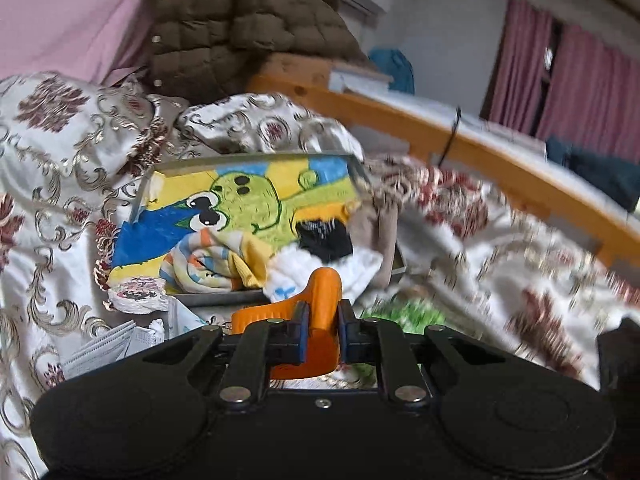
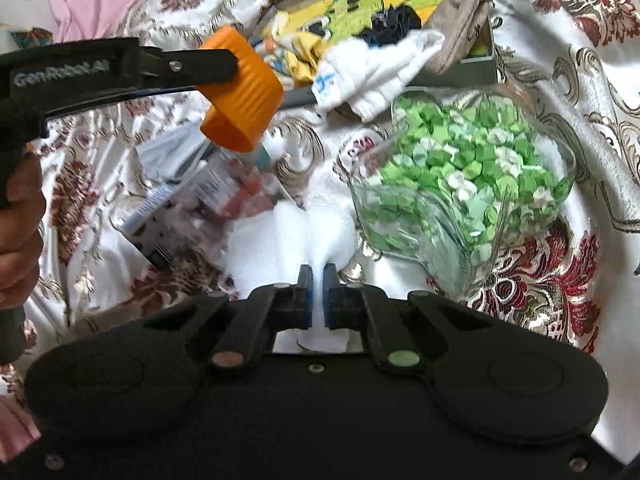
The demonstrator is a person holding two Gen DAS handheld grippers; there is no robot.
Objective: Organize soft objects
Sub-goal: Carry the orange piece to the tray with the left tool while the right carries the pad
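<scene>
In the left wrist view my left gripper [image 1: 323,314] is shut on an orange ribbed cap [image 1: 322,300]. Beyond it lies a shallow box with a cartoon lining [image 1: 240,196]. The box holds a striped sock [image 1: 208,260], a white sock [image 1: 320,268], a black sock [image 1: 326,236] and a grey pouch [image 1: 384,232]. In the right wrist view my right gripper [image 2: 318,280] is shut on a fluffy white wad [image 2: 280,232] lying on the bedspread. The left gripper [image 2: 216,76] holds the orange cap [image 2: 244,92] up at the left, above the clutter.
A glass jar of green paper stars [image 2: 460,184] lies on its side to the right of the wad. Packets and papers [image 2: 188,192] lie to its left. A patterned bedspread [image 2: 560,280] covers everything. A wooden bed rail [image 1: 480,156] and a brown padded jacket [image 1: 240,20] stand behind.
</scene>
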